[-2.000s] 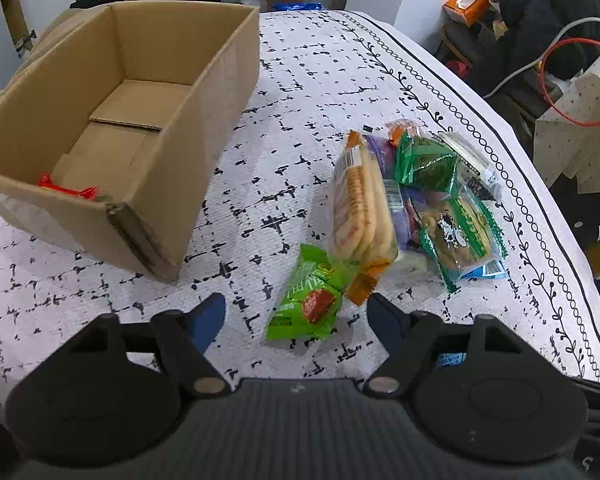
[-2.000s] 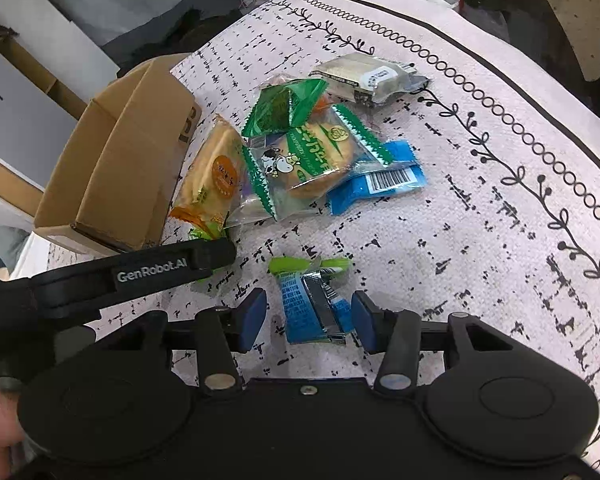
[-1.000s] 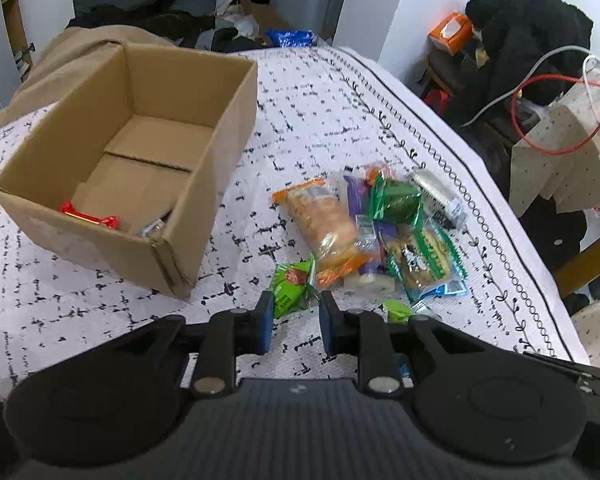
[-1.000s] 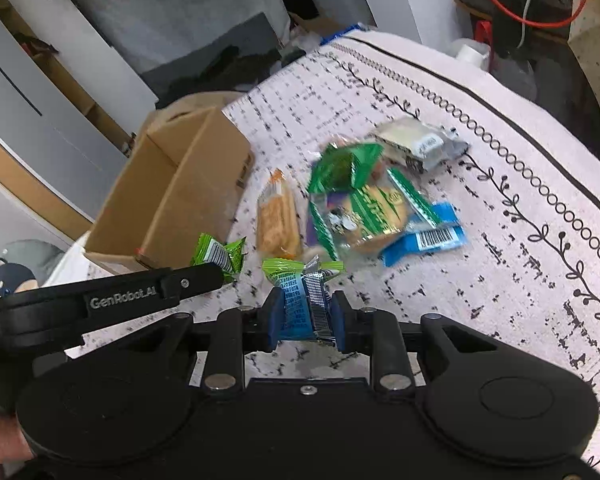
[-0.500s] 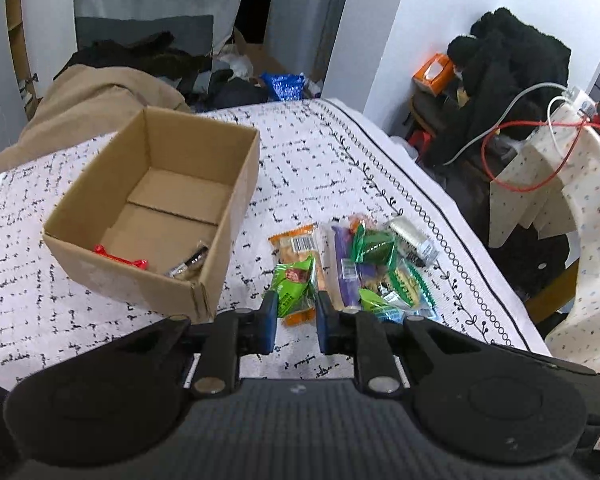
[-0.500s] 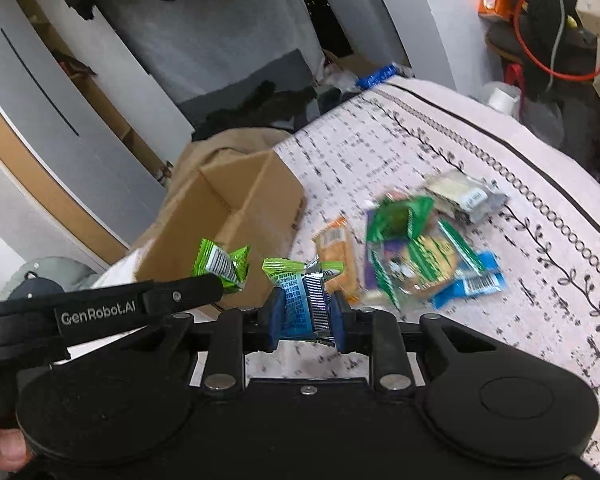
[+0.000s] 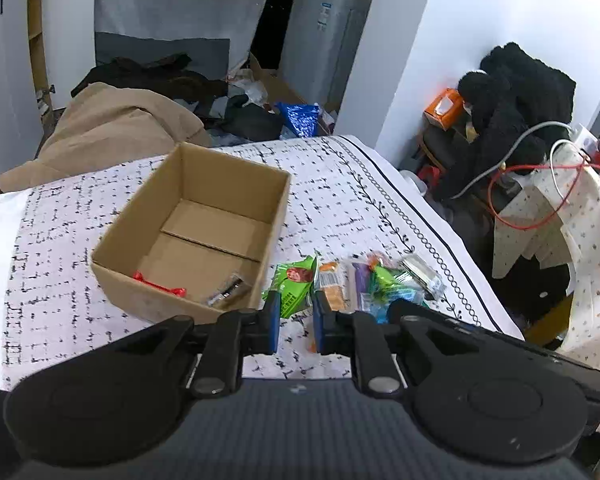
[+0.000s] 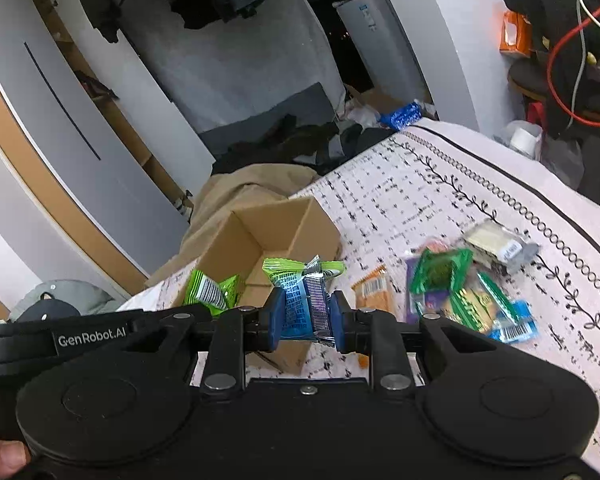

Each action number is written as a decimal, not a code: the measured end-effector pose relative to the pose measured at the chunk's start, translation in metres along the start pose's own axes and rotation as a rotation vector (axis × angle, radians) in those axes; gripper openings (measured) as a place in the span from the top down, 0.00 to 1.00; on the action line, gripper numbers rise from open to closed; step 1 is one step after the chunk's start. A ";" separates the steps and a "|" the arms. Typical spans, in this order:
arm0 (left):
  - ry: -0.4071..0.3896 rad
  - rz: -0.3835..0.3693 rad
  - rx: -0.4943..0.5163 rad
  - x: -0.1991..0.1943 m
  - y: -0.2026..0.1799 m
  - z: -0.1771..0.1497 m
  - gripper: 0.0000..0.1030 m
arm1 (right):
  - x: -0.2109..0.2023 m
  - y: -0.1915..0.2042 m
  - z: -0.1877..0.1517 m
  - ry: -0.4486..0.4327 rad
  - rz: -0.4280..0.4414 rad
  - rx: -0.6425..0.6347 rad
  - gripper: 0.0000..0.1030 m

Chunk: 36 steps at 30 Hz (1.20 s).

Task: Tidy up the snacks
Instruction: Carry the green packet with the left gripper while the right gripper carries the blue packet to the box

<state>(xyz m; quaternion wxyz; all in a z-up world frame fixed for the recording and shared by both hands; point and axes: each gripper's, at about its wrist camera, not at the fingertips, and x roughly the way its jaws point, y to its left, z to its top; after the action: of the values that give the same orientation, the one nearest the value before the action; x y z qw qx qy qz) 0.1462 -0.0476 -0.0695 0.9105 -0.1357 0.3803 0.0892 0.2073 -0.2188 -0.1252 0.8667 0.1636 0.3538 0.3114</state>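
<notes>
My left gripper [image 7: 295, 322] is shut on a green snack packet [image 7: 293, 286], held in the air just right of the open cardboard box [image 7: 228, 184]. Inside the box lie a red wrapped sweet [image 7: 160, 284] and a dark foil packet [image 7: 226, 294]. My right gripper [image 8: 306, 322] is shut on a blue packet with a green top [image 8: 304, 304], in the air in front of the box [image 8: 268, 232]. The green packet [image 8: 210, 290] shows at its left in the right wrist view. A pile of several snack packets [image 7: 380, 280] lies on the patterned tablecloth, right of the box.
The tablecloth's bordered edge [image 7: 440, 240] runs along the right. Beyond it stands a chair with black clothing [image 7: 512, 92] and red and white cables [image 7: 540, 184]. A beige cloth [image 7: 112, 128] lies behind the box. A person's thumb [image 8: 0, 456] shows at the lower left.
Two seconds ago both grippers stood open around their packets on the table. Both have since shut on them and risen, so the box and pile now look smaller and farther below.
</notes>
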 end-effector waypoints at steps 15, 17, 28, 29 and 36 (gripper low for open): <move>-0.032 0.037 -0.052 -0.001 0.036 0.013 0.85 | 0.020 0.024 0.004 -0.031 0.008 -0.018 0.77; -0.030 0.043 -0.061 0.002 0.042 0.014 0.85 | 0.024 0.028 0.003 -0.025 0.011 -0.025 0.77; -0.008 0.049 -0.104 0.022 0.067 0.020 0.85 | 0.048 0.040 -0.002 0.014 0.011 -0.054 0.77; -0.006 0.049 -0.108 0.024 0.070 0.021 0.85 | 0.051 0.041 -0.002 0.018 0.010 -0.056 0.77; 0.010 0.049 -0.133 0.038 0.087 0.028 0.85 | 0.070 0.050 -0.006 0.043 0.017 -0.063 0.77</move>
<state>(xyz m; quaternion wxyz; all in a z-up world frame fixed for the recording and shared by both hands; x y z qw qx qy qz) 0.1685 0.0458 -0.0936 0.8951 -0.1871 0.3814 0.1357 0.2208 -0.1347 -0.1396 0.8609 0.1327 0.3609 0.3332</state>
